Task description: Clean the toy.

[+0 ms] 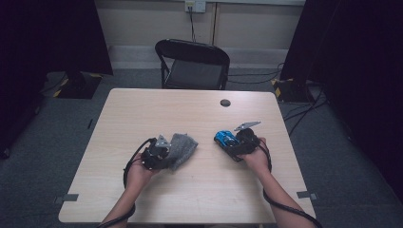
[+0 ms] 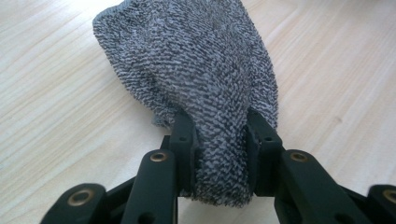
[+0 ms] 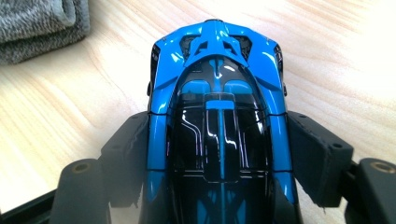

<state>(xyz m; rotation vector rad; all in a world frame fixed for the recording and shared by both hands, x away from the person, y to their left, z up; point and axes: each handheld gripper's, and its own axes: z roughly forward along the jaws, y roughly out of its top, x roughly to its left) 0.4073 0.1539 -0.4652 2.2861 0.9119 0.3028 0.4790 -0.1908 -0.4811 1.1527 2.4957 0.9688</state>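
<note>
The left tongs (image 2: 219, 140) are pinched tight on one end of a grey knitted cloth (image 2: 196, 70), whose bunched fabric fills the narrow gap between the jaws while the rest fans out away from them and lies on the light wooden table (image 2: 56, 116). In the high view the cloth (image 1: 183, 148) rests left of the table's middle, trailing from the left tongs (image 1: 159, 153) toward the centre. The right tongs (image 3: 219, 158) stand wide around a blue toy car (image 3: 217, 107), one pad against each flank; the car's long axis runs straight along the jaws, with its far end pointing away from the hand. From above, the car (image 1: 225, 138) sits right of centre in the right tongs (image 1: 236, 145), that far end aimed across the table (image 1: 190, 199) toward the cloth. In the right gripper view a folded edge of the cloth (image 3: 42, 28) lies at the upper left, near the car but apart from it. So the relation that matters is the bare gap of table between the two: the cloth lies ahead of the car and to one side, and either hand could close the gap, probably to bring the cloth onto the car's body for wiping or wrapping.
</note>
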